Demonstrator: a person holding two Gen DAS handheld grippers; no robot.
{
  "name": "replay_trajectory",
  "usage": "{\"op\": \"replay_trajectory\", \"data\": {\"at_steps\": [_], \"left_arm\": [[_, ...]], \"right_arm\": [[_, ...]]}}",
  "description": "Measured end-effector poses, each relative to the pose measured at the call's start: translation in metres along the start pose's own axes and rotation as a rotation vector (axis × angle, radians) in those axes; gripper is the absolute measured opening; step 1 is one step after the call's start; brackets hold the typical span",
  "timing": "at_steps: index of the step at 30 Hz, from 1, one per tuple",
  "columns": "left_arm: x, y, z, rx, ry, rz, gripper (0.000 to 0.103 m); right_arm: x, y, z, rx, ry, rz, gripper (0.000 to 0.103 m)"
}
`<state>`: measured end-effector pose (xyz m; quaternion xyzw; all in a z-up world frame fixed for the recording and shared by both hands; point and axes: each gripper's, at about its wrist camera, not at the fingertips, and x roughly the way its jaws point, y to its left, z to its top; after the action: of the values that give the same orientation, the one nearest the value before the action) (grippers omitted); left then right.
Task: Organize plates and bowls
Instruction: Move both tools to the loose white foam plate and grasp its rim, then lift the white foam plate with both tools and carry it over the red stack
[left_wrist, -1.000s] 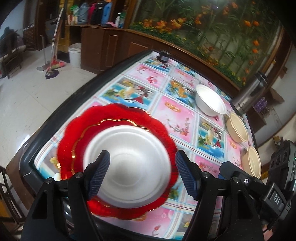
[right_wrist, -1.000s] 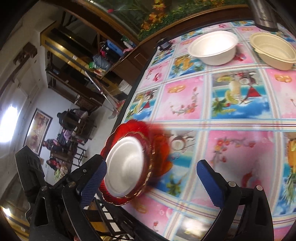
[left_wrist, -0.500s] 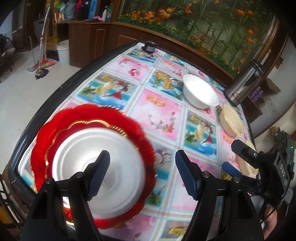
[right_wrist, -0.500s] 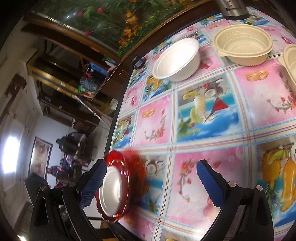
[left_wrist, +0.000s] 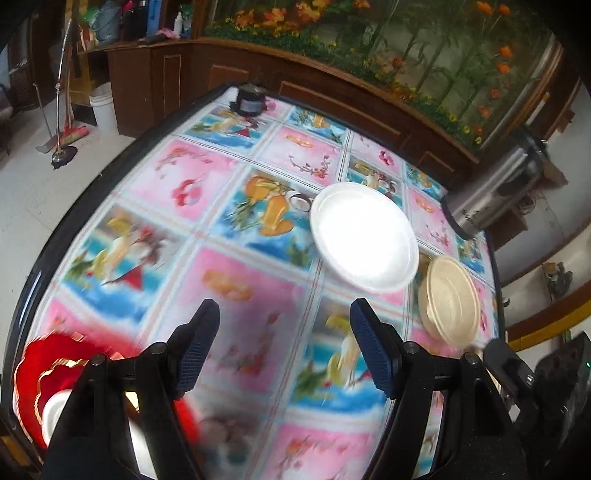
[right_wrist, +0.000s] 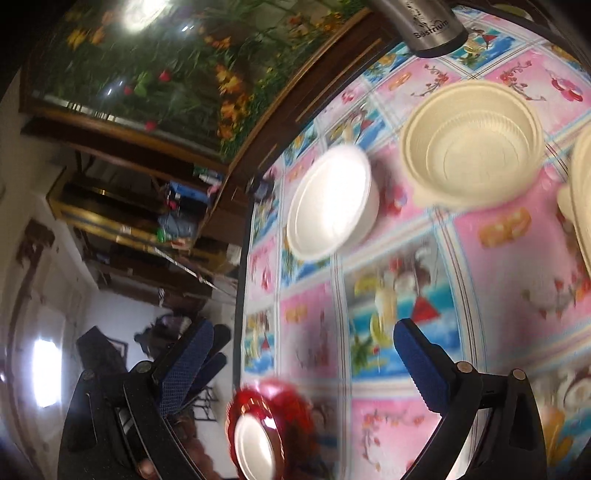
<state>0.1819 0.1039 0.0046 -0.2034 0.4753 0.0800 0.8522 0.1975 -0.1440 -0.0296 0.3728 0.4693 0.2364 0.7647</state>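
Note:
A white bowl (left_wrist: 364, 236) stands on the patterned table, ahead of my open, empty left gripper (left_wrist: 284, 347); it also shows in the right wrist view (right_wrist: 330, 201). A cream bowl (left_wrist: 448, 299) sits to its right, also in the right wrist view (right_wrist: 472, 142). A second cream bowl (right_wrist: 580, 199) is at the right edge. A red scalloped plate (left_wrist: 40, 365) with a white plate (left_wrist: 55, 413) on it lies at the near left corner, also low in the right wrist view (right_wrist: 258, 424). My right gripper (right_wrist: 303, 358) is open and empty above the table.
A steel thermos (left_wrist: 495, 192) stands at the far right of the table, also in the right wrist view (right_wrist: 424, 26). A small dark object (left_wrist: 249, 101) sits at the far table edge. A wooden counter with flowers (left_wrist: 332, 74) runs behind the table.
Both grippers have moved away from the red and white plates toward the bowls. The plates have slid to the lower left of both views and the bowls look nearer.

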Motion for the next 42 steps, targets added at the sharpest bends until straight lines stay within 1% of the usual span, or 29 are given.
{"op": "replay_trajectory", "data": {"at_steps": [4, 6, 8, 10, 12, 14, 18, 20, 22, 23, 24, 25, 26, 27, 33, 37, 42], "left_arm": [[0.037, -0.018, 0.019, -0.009, 0.041, 0.025, 0.073], [0.055, -0.023, 0.025, -0.015, 0.058, 0.041, 0.072], [0.070, -0.026, 0.030, -0.026, 0.081, 0.039, 0.072], [0.082, -0.027, 0.035, -0.047, 0.094, 0.037, 0.072], [0.092, -0.030, 0.040, -0.047, 0.097, 0.047, 0.072], [0.101, -0.031, 0.042, -0.053, 0.105, 0.054, 0.070], [0.116, -0.034, 0.044, -0.054, 0.134, 0.055, 0.053], [0.123, -0.036, 0.045, -0.040, 0.138, 0.064, 0.042], [0.127, -0.033, 0.045, -0.050, 0.147, 0.071, 0.022], [0.129, -0.032, 0.044, -0.047, 0.150, 0.077, 0.017], [0.130, -0.032, 0.044, -0.043, 0.150, 0.080, 0.011], [0.130, -0.031, 0.043, -0.041, 0.149, 0.083, 0.010], [0.129, -0.031, 0.042, -0.040, 0.146, 0.077, 0.010], [0.128, -0.032, 0.042, -0.035, 0.143, 0.080, 0.010], [0.110, -0.029, 0.031, -0.019, 0.136, 0.076, 0.009], [0.090, -0.026, 0.019, -0.017, 0.128, 0.061, 0.009], [0.060, -0.020, -0.004, -0.011, 0.108, 0.028, 0.010]], "right_arm": [[0.017, -0.012, 0.035, 0.058, -0.016, -0.014, 0.097], [0.027, -0.017, 0.046, 0.078, -0.005, -0.013, 0.089], [0.039, -0.023, 0.057, 0.111, 0.006, -0.010, 0.084], [0.050, -0.026, 0.065, 0.113, 0.014, -0.016, 0.081], [0.059, -0.029, 0.070, 0.126, 0.014, -0.029, 0.078], [0.070, -0.030, 0.075, 0.123, 0.017, -0.040, 0.074], [0.087, -0.034, 0.080, 0.118, 0.020, -0.097, 0.060], [0.095, -0.036, 0.081, 0.119, 0.024, -0.115, 0.055], [0.100, -0.039, 0.082, 0.120, 0.023, -0.134, 0.050], [0.103, -0.040, 0.083, 0.120, 0.023, -0.144, 0.044], [0.103, -0.041, 0.082, 0.117, 0.023, -0.151, 0.034], [0.105, -0.041, 0.082, 0.110, 0.024, -0.165, 0.027], [0.107, -0.041, 0.081, 0.102, 0.029, -0.181, 0.013], [0.107, -0.042, 0.080, 0.099, 0.033, -0.189, 0.012], [0.103, -0.041, 0.071, 0.077, 0.041, -0.195, 0.011], [0.089, -0.035, 0.057, 0.053, 0.034, -0.193, 0.011], [0.063, -0.024, 0.033, 0.008, 0.021, -0.193, 0.010]]}}
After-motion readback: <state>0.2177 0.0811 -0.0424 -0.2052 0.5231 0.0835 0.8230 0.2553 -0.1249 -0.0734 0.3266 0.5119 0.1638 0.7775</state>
